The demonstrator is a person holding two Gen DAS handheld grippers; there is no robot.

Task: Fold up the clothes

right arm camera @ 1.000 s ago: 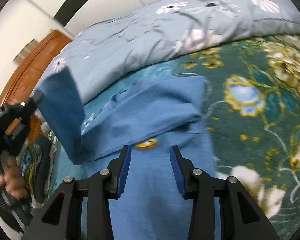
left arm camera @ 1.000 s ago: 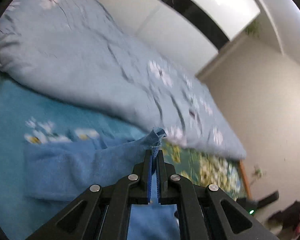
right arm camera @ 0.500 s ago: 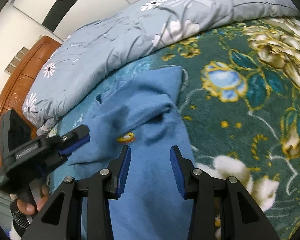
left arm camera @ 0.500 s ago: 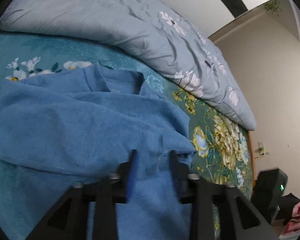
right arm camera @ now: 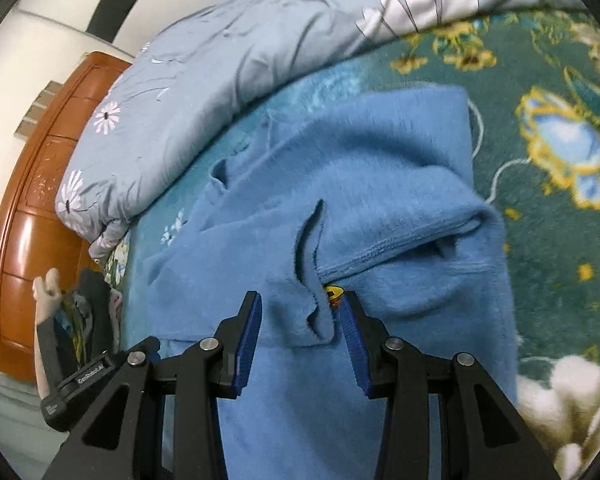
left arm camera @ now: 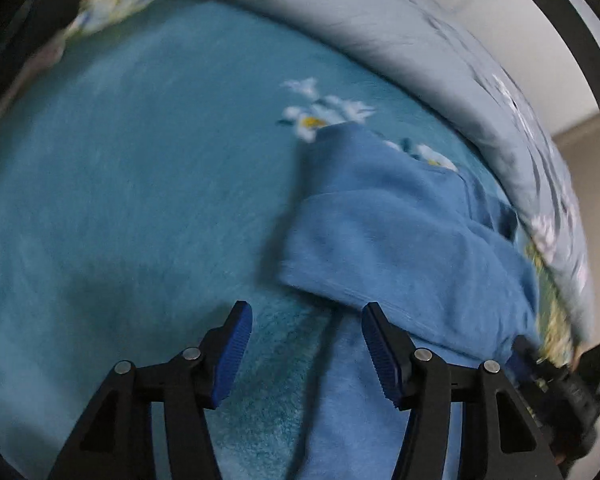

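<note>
Blue fleece garment (right arm camera: 364, 184) lies partly folded on the bed's teal floral blanket (left arm camera: 140, 160), just below the grey flowered duvet (right arm camera: 228, 60); the left claw (left arm camera: 306, 350) has just been opening, spread with nothing gripped, at the garment's left edge; the right claw (right arm camera: 300, 334) hangs spread over a loose fold near a yellow emblem (right arm camera: 332, 294).

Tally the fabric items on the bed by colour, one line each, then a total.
Blue fleece garment: 1
Grey-blue floral duvet: 1
Teal flowered bedspread: 1
Total: 3
</note>
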